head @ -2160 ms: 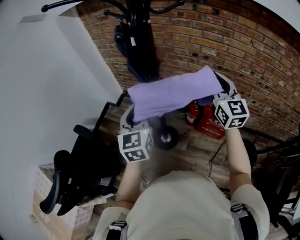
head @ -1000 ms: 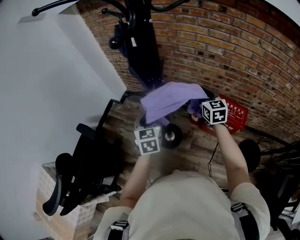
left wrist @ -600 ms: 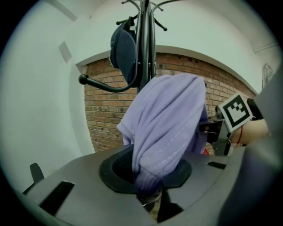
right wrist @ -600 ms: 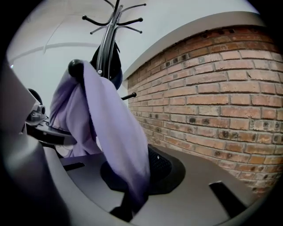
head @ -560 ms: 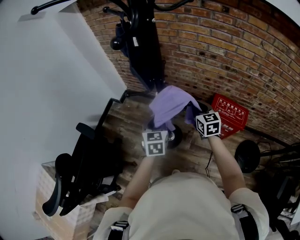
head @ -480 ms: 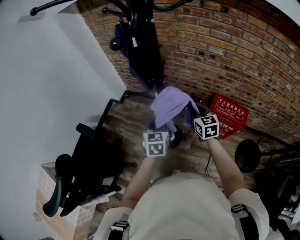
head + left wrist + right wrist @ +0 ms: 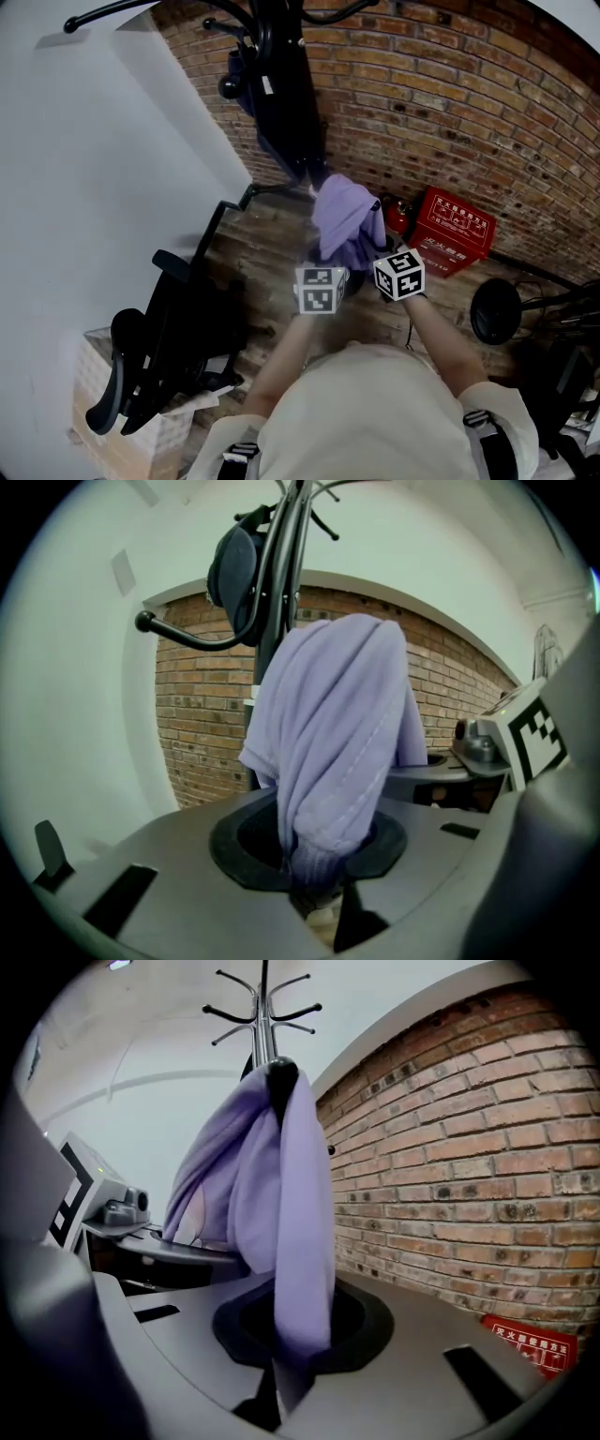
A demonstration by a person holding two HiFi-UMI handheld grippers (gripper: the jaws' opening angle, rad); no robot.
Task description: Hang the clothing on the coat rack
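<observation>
- Left gripper (image 7: 317, 897): jaws pinched on a bunched end of the purple garment (image 7: 330, 752); the cloth rises straight up out of the pinch.
- Right gripper (image 7: 279, 1387): jaws nearly together, clamping a thin hanging edge of the same garment (image 7: 274, 1213).
- Head view: both forearms reach forward and the grippers sit close side by side, marker cubes up. The garment (image 7: 345, 220) is heaped between and just beyond them, in front of the coat rack (image 7: 281, 89).
- Right gripper view: the garment's top lies against a dark knob in line with the rack pole (image 7: 263, 1016); cannot tell whether it is hooked.
- Writing: red box (image 7: 457, 232) by the brick wall (image 7: 450, 103) has white characters, not legible. The pole's white label is too small to read.
</observation>
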